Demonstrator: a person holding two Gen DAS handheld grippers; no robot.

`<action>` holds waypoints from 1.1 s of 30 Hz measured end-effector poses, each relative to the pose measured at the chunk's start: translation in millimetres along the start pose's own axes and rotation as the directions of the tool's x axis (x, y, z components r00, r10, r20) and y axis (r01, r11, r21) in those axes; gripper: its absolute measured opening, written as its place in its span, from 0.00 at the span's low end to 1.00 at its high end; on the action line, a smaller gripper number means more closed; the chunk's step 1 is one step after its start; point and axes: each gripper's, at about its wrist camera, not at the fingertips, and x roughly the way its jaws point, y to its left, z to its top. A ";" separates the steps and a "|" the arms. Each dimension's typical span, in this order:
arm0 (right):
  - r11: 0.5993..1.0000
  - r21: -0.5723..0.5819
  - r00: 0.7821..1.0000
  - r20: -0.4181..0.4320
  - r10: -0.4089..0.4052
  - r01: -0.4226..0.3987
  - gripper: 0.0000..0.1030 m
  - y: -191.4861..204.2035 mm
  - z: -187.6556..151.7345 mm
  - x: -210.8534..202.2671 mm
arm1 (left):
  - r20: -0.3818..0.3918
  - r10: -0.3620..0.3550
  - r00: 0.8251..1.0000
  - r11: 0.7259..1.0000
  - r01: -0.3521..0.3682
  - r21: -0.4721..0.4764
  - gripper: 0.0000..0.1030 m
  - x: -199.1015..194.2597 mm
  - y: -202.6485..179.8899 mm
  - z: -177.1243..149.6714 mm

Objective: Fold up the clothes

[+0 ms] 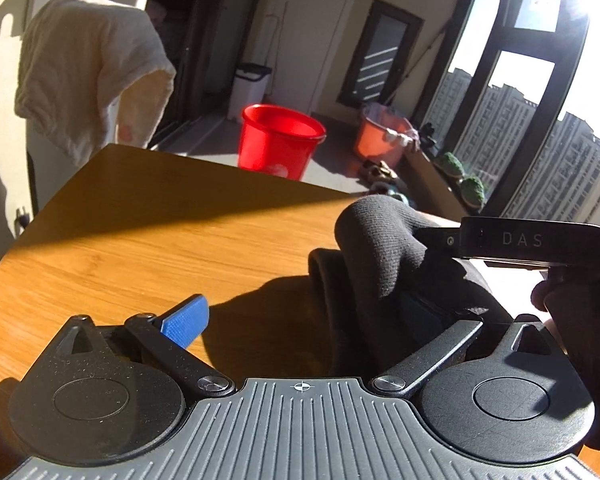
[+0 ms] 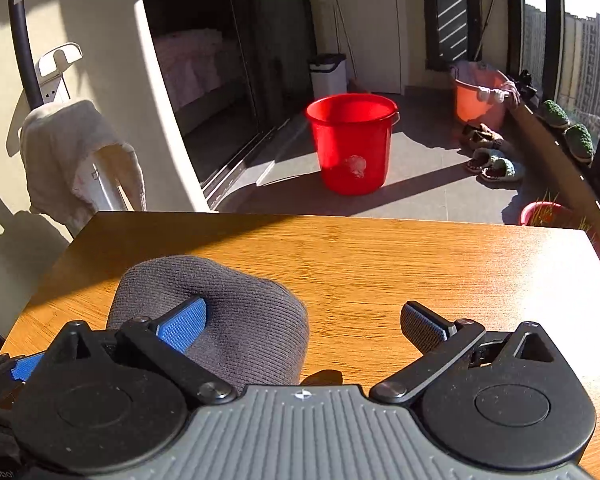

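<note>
1. A dark knit garment (image 2: 216, 320) is lying bunched on the wooden table (image 2: 380, 264), toward the table's near left part in the right wrist view. In the left wrist view the same garment (image 1: 380, 248) is humping up at right of centre, with a rolled edge showing below the hump.
2. The right gripper (image 2: 304, 326) is standing wide open. Its blue left finger pad (image 2: 182, 326) is pressing into the garment's top surface; its dark right finger pad (image 2: 422, 326) is hovering over bare wood, well apart from the cloth.
3. The left gripper (image 1: 300, 322) is also standing spread. Its blue finger pad (image 1: 186, 320) is sitting over bare table; the opposite finger is disappearing behind the garment's folds, so I cannot tell whether it is touching the cloth.
4. In the left wrist view a black bar marked "DAS" (image 1: 520, 240) is crossing in from the right, meeting the garment's hump.
5. Sunlight is falling across the table, casting hard shadows.
6. Beyond the table, a red bucket (image 2: 354, 144) is standing on the grey floor, and an orange tub (image 2: 478, 96) is standing near the window.
7. A white towel (image 2: 72, 156) is hanging over a rack at left.
8. Slippers (image 2: 496, 166) are lying by the window sill.
</note>
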 end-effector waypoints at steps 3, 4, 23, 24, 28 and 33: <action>1.000 -0.018 1.000 0.003 -0.009 0.009 1.00 -7.2 -10.3 -18.0 | -0.020 -0.059 0.998 0.998 0.059 0.002 1.00 -2.8 -2.9 -8.4; 1.000 -0.023 1.000 0.013 -0.017 0.018 1.00 -9.1 -13.9 -25.7 | -0.012 -0.062 0.998 0.998 0.062 0.006 1.00 -2.9 -3.7 -10.5; 0.996 0.000 0.976 0.201 -0.089 0.091 1.00 -7.4 -78.4 -100.7 | 0.097 0.009 0.995 0.997 -0.017 0.074 1.00 -36.2 -14.6 -21.9; 0.997 0.009 0.974 0.209 -0.083 0.083 1.00 -8.8 -83.7 -108.4 | 0.109 0.020 0.994 0.996 -0.030 0.086 1.00 -44.7 -15.9 -24.1; 0.995 0.031 0.982 0.160 -0.103 0.099 1.00 -5.1 -106.7 -122.7 | 0.044 0.077 0.996 0.990 -0.082 0.113 1.00 -66.3 -22.3 -46.6; 0.990 0.079 0.991 0.051 -0.125 0.120 1.00 3.0 -149.1 -136.3 | -0.038 0.103 0.994 0.987 -0.097 0.128 1.00 -91.1 -27.3 -81.2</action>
